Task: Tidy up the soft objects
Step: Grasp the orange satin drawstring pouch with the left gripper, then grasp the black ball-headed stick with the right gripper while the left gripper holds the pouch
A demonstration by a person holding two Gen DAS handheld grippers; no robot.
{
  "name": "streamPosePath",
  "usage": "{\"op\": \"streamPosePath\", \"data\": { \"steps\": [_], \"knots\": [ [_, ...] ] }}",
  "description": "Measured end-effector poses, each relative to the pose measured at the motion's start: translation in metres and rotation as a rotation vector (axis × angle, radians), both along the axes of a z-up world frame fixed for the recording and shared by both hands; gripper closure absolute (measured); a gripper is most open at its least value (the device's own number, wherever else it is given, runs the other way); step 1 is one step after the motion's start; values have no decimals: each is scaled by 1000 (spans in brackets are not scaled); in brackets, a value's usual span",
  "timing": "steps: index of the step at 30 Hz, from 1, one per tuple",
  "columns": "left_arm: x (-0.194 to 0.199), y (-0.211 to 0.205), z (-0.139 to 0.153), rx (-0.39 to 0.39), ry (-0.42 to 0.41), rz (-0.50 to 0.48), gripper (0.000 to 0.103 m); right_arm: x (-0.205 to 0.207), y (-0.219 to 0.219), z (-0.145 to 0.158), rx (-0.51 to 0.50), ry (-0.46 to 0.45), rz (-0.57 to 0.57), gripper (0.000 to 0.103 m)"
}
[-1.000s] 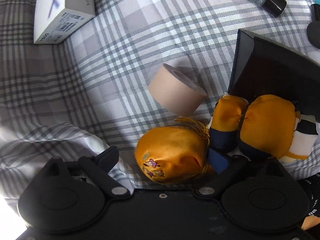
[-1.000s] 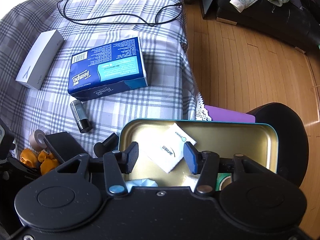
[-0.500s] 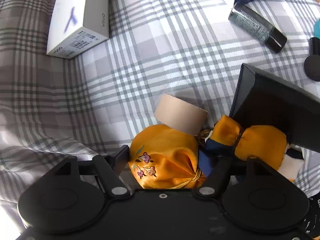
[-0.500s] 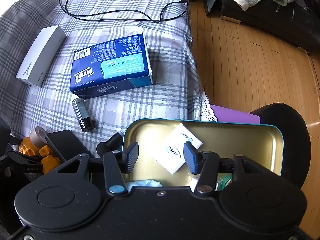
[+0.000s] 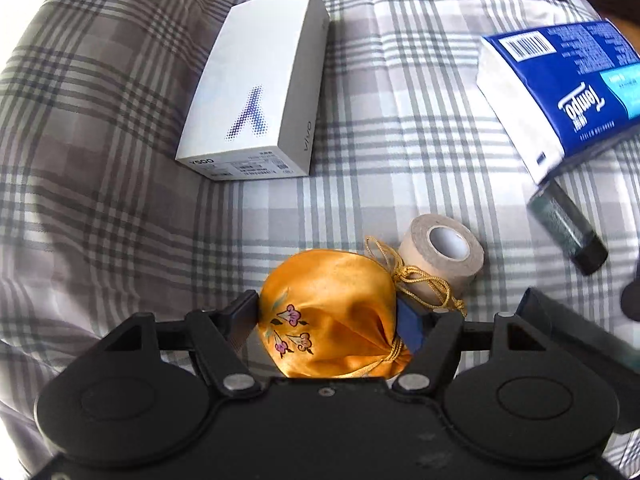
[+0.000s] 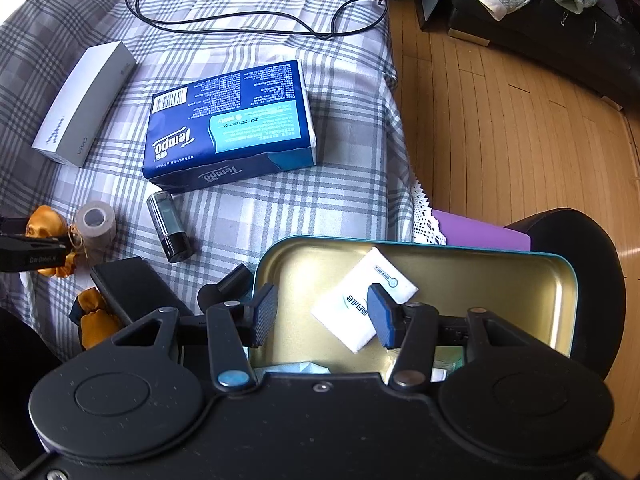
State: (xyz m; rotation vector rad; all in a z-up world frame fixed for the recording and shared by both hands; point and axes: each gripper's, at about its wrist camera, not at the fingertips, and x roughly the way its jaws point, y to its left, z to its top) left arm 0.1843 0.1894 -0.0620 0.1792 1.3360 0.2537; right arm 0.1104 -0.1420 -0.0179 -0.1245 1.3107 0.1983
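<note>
My left gripper (image 5: 328, 320) is shut on an orange satin pouch (image 5: 332, 312) with embroidered flowers and a gold cord, held above the plaid bedspread. In the right wrist view the pouch (image 6: 44, 220) shows at the far left in the left gripper's fingers. A second orange soft item (image 6: 94, 316) lies beside a black box (image 6: 128, 288). My right gripper (image 6: 320, 314) is open and empty above a teal tin (image 6: 560, 280) with a gold inside, which holds a white tissue packet (image 6: 360, 300).
A beige tape roll (image 5: 440, 248) lies just beyond the pouch. A white phone box (image 5: 260, 88), a blue Tempo tissue pack (image 6: 228, 124), a dark bottle (image 6: 168, 228) and a black cable (image 6: 248, 20) lie on the bed. Wooden floor (image 6: 500, 120) is to the right.
My left gripper closed on the orange pouch and lifted it away from the second orange item and the black box. The right gripper stayed open over the tin.
</note>
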Motion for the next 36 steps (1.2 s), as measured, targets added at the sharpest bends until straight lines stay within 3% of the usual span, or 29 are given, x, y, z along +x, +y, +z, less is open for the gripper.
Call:
{"op": "streamPosePath", "data": {
  "steps": [5,11,17,21,23,31,36],
  "knots": [
    [6,7,-15,-72,-3,64,34,1,4,-2,14,-2,14,53],
    [10,10,-25,-96,32,93,30,3,14,-6,28,4,30,53],
    [18,14,-40,-118,74,98,20,3,29,-7,43,-3,67,53],
    [24,18,-50,-123,105,109,6,4,43,-11,56,1,112,53],
    [25,21,-54,-157,117,104,4,3,49,-12,51,-7,137,53],
    [28,32,-61,-250,113,114,0,-6,71,-9,84,-117,233,53],
    [29,25,-62,-246,84,65,0,-12,82,1,120,-283,287,53]
  ]
}}
